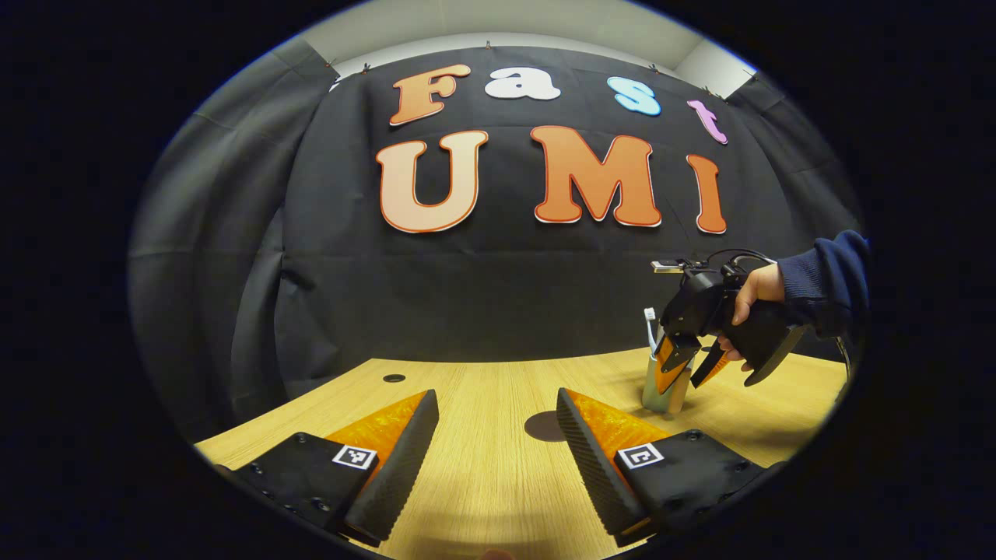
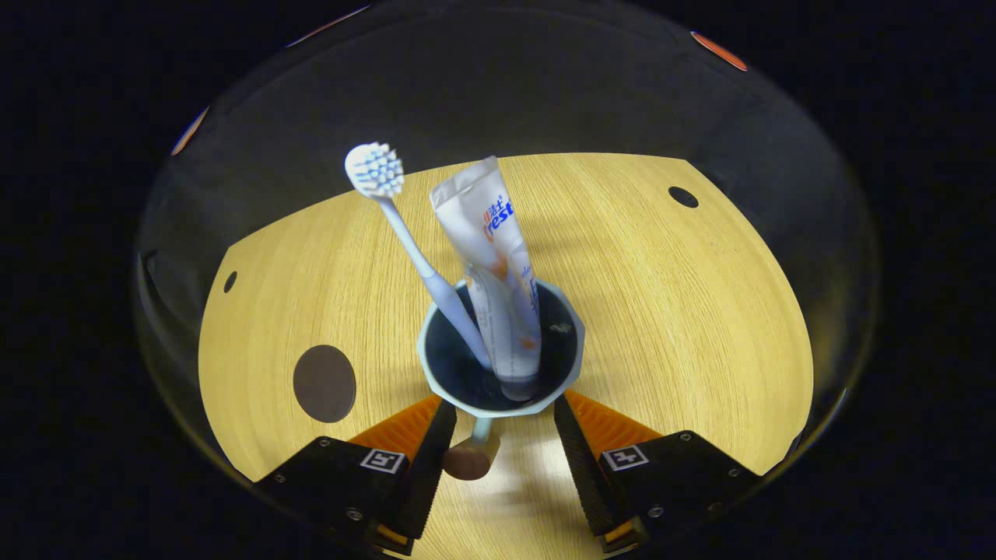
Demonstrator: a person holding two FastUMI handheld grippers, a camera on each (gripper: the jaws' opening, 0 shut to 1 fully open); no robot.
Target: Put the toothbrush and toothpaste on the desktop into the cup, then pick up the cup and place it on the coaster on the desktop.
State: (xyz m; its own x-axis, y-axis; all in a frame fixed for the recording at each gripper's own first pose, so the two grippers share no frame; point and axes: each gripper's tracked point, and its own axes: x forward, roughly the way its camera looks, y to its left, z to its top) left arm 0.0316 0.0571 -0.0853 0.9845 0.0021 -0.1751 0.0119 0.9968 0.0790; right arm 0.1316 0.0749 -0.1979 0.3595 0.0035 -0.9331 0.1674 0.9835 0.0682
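In the right gripper view, the cup (image 2: 499, 358) sits at centre frame on the wooden desktop (image 2: 661, 311), with the toothbrush (image 2: 412, 241) and toothpaste tube (image 2: 494, 264) standing in it, both leaning toward the upper left. The right gripper (image 2: 498, 439) has its jaws spread wide on either side of the cup's handle (image 2: 471, 455), not pressing on it. The round dark coaster (image 2: 324, 383) lies at lower left. In the left gripper view, the left gripper (image 1: 498, 435) hangs wide open with nothing between its jaws, low centre, while a hand (image 1: 751, 299) holds the other tool at the cup, right of frame.
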